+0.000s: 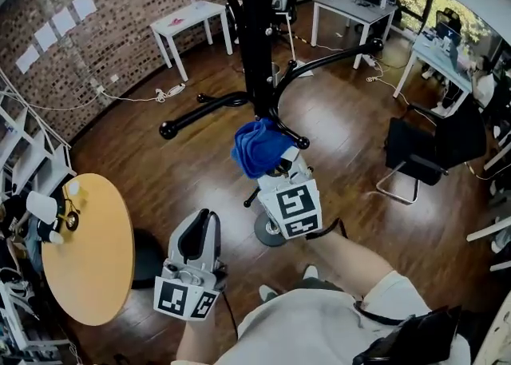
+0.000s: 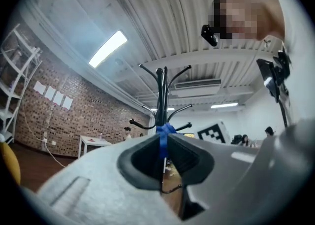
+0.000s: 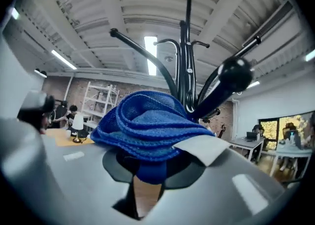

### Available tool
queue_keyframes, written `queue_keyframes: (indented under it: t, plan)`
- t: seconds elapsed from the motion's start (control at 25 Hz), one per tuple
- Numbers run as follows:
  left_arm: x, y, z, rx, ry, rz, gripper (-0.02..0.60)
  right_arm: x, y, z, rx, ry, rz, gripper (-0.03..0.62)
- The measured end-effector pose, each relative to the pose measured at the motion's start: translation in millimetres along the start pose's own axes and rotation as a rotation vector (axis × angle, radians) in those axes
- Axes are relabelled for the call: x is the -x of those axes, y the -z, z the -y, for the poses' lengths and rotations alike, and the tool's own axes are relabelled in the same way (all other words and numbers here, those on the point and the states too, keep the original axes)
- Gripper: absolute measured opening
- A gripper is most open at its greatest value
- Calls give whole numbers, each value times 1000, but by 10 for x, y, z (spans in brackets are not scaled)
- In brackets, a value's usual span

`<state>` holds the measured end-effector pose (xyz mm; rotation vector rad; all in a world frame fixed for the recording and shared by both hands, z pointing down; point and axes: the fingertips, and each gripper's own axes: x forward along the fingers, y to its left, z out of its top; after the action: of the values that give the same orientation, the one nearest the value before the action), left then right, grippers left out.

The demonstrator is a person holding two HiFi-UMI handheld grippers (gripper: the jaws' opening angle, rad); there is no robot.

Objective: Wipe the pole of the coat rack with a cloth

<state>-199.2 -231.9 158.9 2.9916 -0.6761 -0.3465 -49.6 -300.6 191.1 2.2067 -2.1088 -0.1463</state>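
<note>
The black coat rack pole [image 1: 255, 44] rises in the middle of the head view, with curved hook arms branching off it. My right gripper [image 1: 281, 165] is shut on a bunched blue cloth [image 1: 259, 146], held against the pole's lower part beside a knobbed arm [image 1: 291, 138]. In the right gripper view the cloth [image 3: 147, 123] bulges over the right gripper [image 3: 151, 162], with the pole [image 3: 187, 47] right behind it. My left gripper [image 1: 200, 232] hangs lower left, away from the rack, shut and holding nothing. Past the left gripper [image 2: 164, 146] in its own view stand the pole [image 2: 161, 96] and the cloth [image 2: 165, 130].
A round yellow table [image 1: 96, 267] with a cup and small items stands at the left, beside white shelving [image 1: 20, 164]. White tables [image 1: 192, 16] stand at the back, a black chair [image 1: 431, 148] at the right. The rack's round base [image 1: 267, 232] rests on the wooden floor.
</note>
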Motion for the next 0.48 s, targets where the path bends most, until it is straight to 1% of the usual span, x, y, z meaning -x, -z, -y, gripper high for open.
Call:
queue_keyframes:
  t: [0.08, 0.12, 0.16, 0.2, 0.32, 0.36, 0.4, 0.44, 0.48]
  plan:
    - [-21, 35, 16, 9, 5, 1, 46, -127, -49, 65, 2, 18, 12, 95]
    - [-29, 54, 28, 14, 6, 3, 46, -131, 10, 68, 20, 25, 10, 95]
    - [-30, 78, 35, 19, 6, 3, 46, -115, 166, 48, 34, 27, -10, 95]
    - [-25, 108, 29, 24, 3, 1, 46, -96, 430, 8, 29, 22, -56, 95]
    - [19, 208, -72, 40, -13, -23, 46, -107, 1542, -146, -61, 8, -255, 95]
    - [31, 231, -106, 43, -17, -31, 46, -125, 1878, -195, -72, 7, -302, 95]
    - [35, 248, -128, 43, -18, -37, 46, -140, 2144, -237, -66, 3, -333, 95]
    - [28, 263, -136, 41, -18, -41, 46, -150, 2329, -268, -50, -3, -350, 95]
    - [10, 279, -131, 38, -16, -46, 46, -151, 2429, -287, -38, -8, -357, 95]
